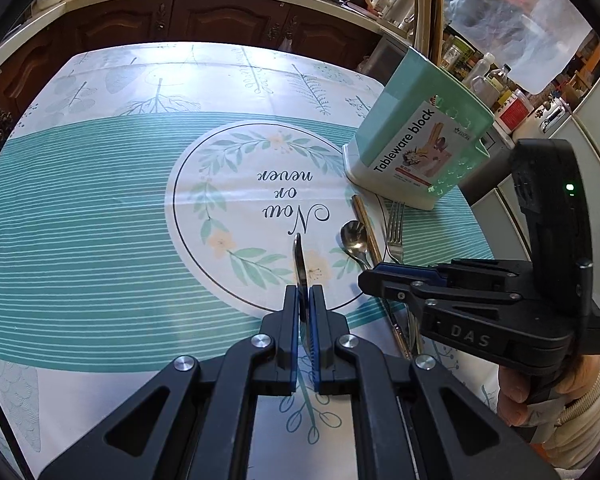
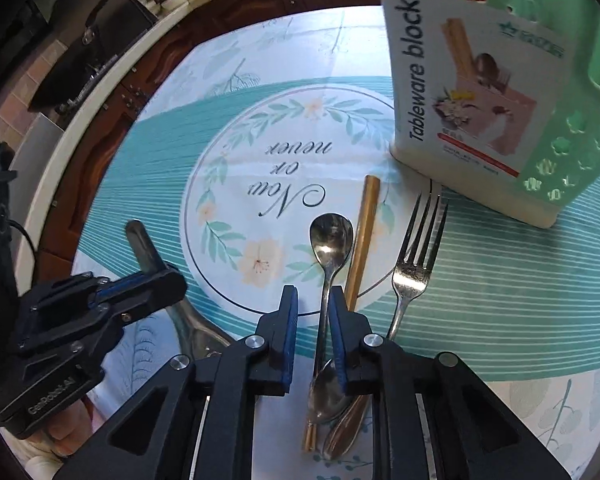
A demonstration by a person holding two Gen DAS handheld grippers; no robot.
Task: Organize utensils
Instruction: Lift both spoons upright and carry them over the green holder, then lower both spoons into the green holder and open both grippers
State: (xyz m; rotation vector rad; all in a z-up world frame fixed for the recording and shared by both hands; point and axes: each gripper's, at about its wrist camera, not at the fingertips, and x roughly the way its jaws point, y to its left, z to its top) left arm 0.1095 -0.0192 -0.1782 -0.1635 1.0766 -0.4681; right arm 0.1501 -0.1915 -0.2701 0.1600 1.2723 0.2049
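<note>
My left gripper [image 1: 305, 300] is shut on a flat metal utensil [image 1: 299, 256] held edge-on above the tablecloth; the right wrist view shows the same gripper [image 2: 168, 280] with the utensil's handle [image 2: 140, 240] sticking out past it. My right gripper [image 2: 314, 320] hangs over a steel spoon [image 2: 331, 236], whose handle runs between the fingers close to the right pad, with a gap on the left side. Beside the spoon lie a gold chopstick [image 2: 366, 232] and a fork [image 2: 416, 264]. A mint-green tableware holder [image 2: 460, 80] stands behind them.
Two more spoon bowls [image 2: 332, 392] lie under my right gripper near the table's front. The holder [image 1: 412, 140] sits at the table's right edge, with chopsticks standing in it. A person's hand [image 1: 516, 396] holds the right gripper [image 1: 364, 276]. Wooden cabinets [image 1: 220, 20] run behind the table.
</note>
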